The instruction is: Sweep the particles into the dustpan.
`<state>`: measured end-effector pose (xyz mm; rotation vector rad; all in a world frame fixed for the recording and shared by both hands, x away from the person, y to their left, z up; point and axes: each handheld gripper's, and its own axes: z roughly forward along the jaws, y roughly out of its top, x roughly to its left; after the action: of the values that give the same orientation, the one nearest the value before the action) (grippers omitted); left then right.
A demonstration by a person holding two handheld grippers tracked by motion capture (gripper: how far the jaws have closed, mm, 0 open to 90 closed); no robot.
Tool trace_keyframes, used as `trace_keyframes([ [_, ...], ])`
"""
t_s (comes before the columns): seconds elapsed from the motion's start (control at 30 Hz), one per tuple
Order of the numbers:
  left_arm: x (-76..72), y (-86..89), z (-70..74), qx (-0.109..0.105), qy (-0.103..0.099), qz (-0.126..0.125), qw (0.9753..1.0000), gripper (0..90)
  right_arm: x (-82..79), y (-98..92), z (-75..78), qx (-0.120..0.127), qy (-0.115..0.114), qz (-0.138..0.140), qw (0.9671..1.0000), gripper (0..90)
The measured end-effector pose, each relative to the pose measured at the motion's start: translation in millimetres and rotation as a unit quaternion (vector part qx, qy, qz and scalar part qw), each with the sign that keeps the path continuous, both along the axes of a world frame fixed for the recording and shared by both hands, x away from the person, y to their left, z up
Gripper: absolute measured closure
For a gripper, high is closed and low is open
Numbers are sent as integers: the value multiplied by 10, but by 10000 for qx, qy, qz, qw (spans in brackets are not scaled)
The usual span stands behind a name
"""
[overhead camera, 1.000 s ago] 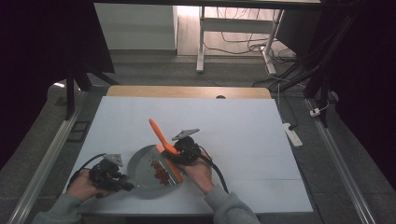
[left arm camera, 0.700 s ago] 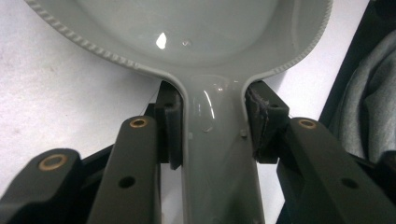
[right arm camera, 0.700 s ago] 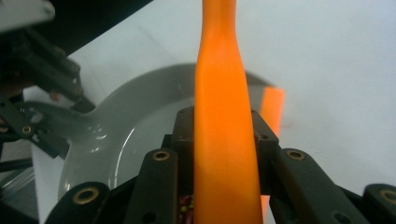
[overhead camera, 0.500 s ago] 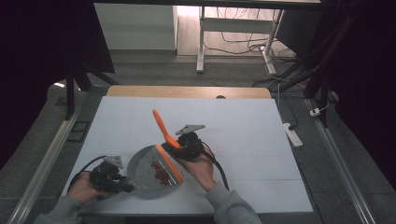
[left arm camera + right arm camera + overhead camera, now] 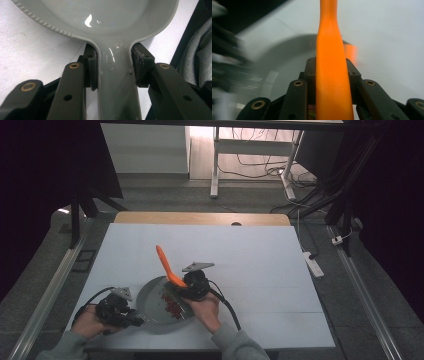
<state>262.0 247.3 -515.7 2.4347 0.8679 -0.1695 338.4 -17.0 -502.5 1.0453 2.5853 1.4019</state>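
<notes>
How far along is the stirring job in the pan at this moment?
Done: the left gripper is clamped on the pan handle, and the right gripper is shut on the orange spatula. In hand: the spatula's dark end is down among the red bits in the pan, its handle tilted up and away. Left: the bits lie in one patch near the pan's right side, so moving them is unfinished.

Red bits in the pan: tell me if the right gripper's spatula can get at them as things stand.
Probably yes. The right gripper holds the orange spatula right above the red bits, the pan is uncovered, and the left gripper clamps its handle off to the side.
</notes>
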Motion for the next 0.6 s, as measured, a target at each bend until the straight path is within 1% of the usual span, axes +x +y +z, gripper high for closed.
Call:
trace_keyframes([
  [0.03, 0, 0, 0, 5, -1, -5, 10000, 617, -12, 20, 19, 89, 58, 52, 9999, 709],
  [0.07, 0, 1, 1, 2, -2, -9, 10000, 617, -28, 42, 49, 147, 50, 108, 9998, 709],
  [0.13, 0, 5, 0, -5, -5, -15, 10000, 618, -42, 62, 122, 142, -71, 175, 9997, 709],
  [0.2, 1, 6, -7, 0, -9, 0, 10000, 618, -23, 35, 185, 116, -187, 137, 9997, 708],
  [0.33, -16, 15, -34, -66, -62, 59, 9999, 618, 61, -111, 254, 78, -276, 36, 9996, 709],
  [0.4, -32, 22, -47, -120, -162, 124, 9997, 618, 94, -202, 278, 54, -322, -5, 9995, 708],
  [0.47, -53, 21, -60, -184, -219, 158, 9995, 617, 121, -299, 299, 6, -397, -48, 9992, 708],
  [0.6, -82, 11, -91, -233, -356, 260, 9988, 618, 167, -496, 326, -19, -452, -161, 9988, 708],
])
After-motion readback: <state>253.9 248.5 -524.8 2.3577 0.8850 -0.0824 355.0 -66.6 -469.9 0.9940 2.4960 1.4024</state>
